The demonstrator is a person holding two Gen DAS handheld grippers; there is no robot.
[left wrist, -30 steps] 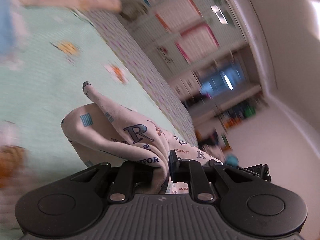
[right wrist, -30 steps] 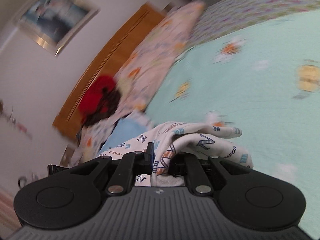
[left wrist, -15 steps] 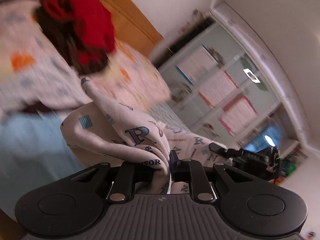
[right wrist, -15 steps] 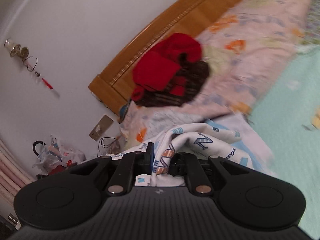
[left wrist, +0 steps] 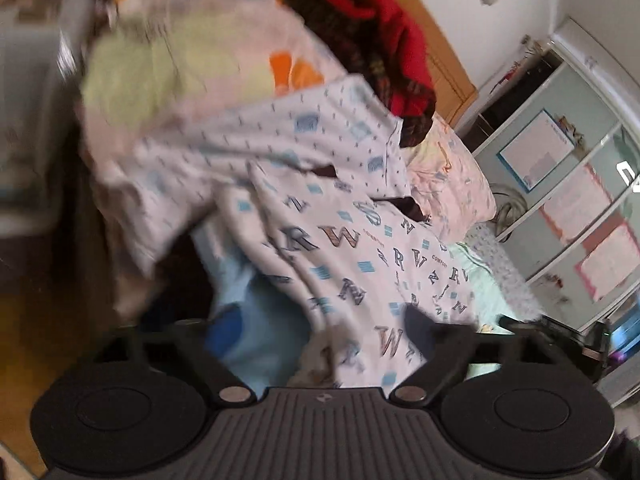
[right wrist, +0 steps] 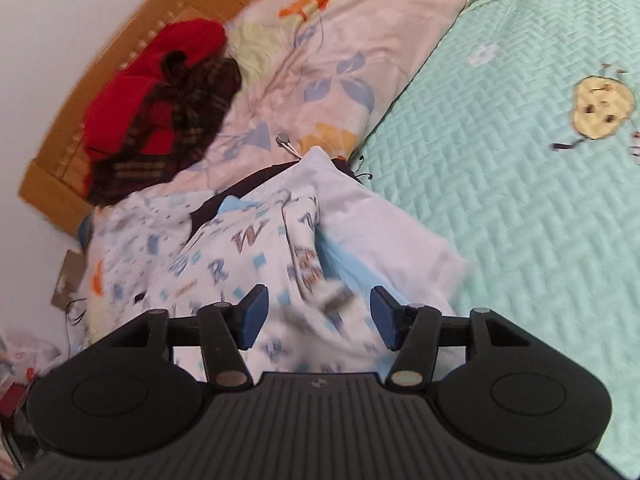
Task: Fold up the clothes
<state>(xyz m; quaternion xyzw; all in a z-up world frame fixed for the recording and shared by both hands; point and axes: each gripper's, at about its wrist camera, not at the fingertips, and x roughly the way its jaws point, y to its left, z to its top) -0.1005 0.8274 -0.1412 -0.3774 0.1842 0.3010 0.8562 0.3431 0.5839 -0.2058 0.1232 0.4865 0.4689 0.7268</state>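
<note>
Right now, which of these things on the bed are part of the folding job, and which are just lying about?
Part of the job:
- letter-print garment, between both open grippers
- left gripper
- right gripper

Just lying about:
- red garment
- floral quilt
- green bedspread
- wooden headboard

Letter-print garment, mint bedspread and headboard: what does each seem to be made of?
Letter-print garment: soft matte knit, probably cotton jersey; it drapes in limp folds. Mint bedspread: quilted fabric, slight sheen; a stitched herringbone pattern puffs the surface. Headboard: wood or wood veneer, smooth and semi-gloss; warm orange-brown with a moulded edge, though no grain is clear.
</note>
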